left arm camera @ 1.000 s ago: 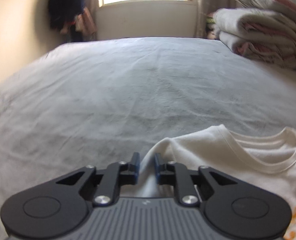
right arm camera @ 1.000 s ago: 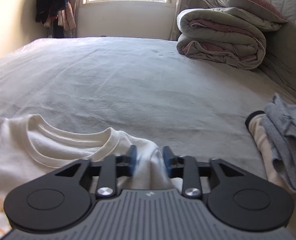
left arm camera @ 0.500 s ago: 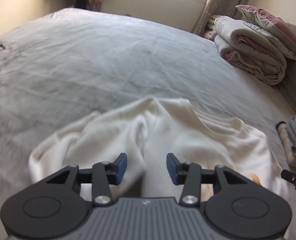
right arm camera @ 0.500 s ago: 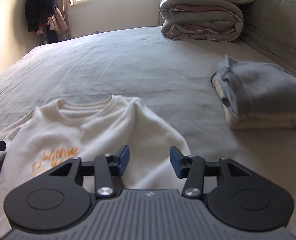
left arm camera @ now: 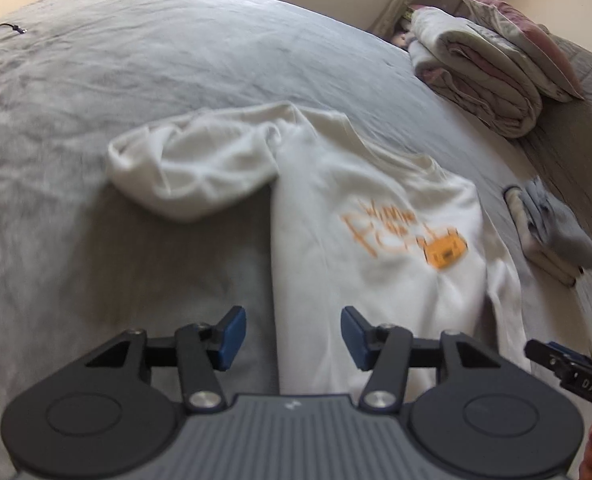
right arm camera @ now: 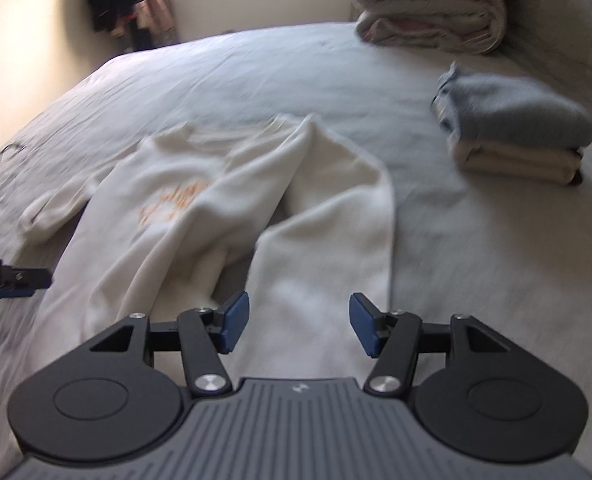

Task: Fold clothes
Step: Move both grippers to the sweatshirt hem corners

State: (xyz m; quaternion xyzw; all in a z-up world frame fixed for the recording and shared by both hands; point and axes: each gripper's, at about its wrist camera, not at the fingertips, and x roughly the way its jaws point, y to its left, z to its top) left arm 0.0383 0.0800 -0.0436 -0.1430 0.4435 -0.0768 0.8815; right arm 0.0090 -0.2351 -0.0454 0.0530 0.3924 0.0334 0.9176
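The white sweatshirt [left arm camera: 336, 216] with orange print is lying face up on the grey bed cover [left arm camera: 136, 60], one sleeve bunching beside its left shoulder and the other draping across its body; the left gripper [left arm camera: 292, 336] is hovering above the lower hem, its jaws opening with nothing pinched between the blue pads; the right gripper [right arm camera: 299, 328] is hovering over the garment's right side, its jaws likewise opening and gripping nothing; a folded stack of clothes [right arm camera: 512, 132] is sitting well apart on the right; rolled quilts [left arm camera: 480, 68] are resting by the headboard.
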